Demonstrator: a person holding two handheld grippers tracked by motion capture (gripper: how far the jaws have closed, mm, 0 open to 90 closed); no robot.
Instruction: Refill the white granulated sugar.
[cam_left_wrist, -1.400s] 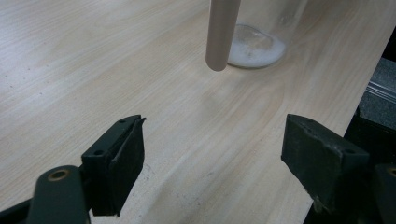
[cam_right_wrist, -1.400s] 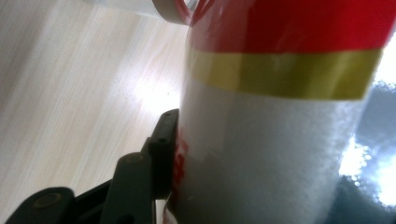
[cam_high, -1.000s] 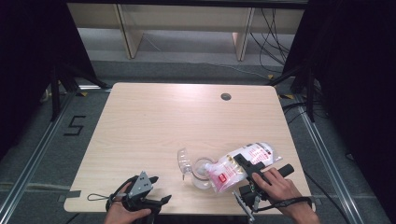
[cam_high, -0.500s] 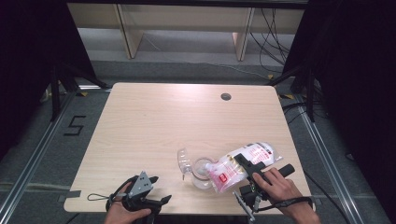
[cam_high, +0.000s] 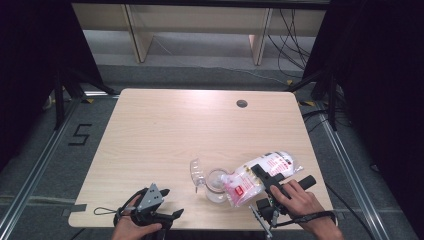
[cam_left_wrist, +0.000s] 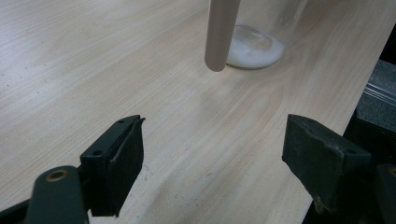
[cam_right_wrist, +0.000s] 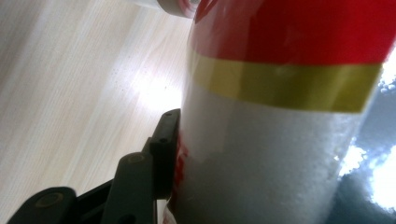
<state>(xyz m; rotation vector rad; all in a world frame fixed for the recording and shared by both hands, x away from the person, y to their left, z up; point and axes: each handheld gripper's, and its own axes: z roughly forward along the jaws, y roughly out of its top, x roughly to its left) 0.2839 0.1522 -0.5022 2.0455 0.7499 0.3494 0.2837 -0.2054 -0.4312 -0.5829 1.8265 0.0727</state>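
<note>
A clear bag of white grains (cam_high: 261, 173) with a red and yellow label lies tilted, its low end over a clear glass jar (cam_high: 216, 185). The jar stands near the table's front edge with its clear lid (cam_high: 196, 173) flipped to the left. My right gripper (cam_high: 263, 181) is shut on the bag; in the right gripper view one black finger (cam_right_wrist: 162, 145) presses the bag (cam_right_wrist: 271, 140) and the other is hidden behind it. My left gripper (cam_high: 168, 204) rests open at the front left. In its own view the open left gripper (cam_left_wrist: 219, 158) faces the jar (cam_left_wrist: 255, 45), which has white grains on its bottom.
The light wooden table (cam_high: 165, 135) has a dark cable hole (cam_high: 242, 103) at its back right. A pale rod-like part (cam_left_wrist: 219, 32) hangs in front of the jar in the left gripper view. Black frame posts and cables stand around the table.
</note>
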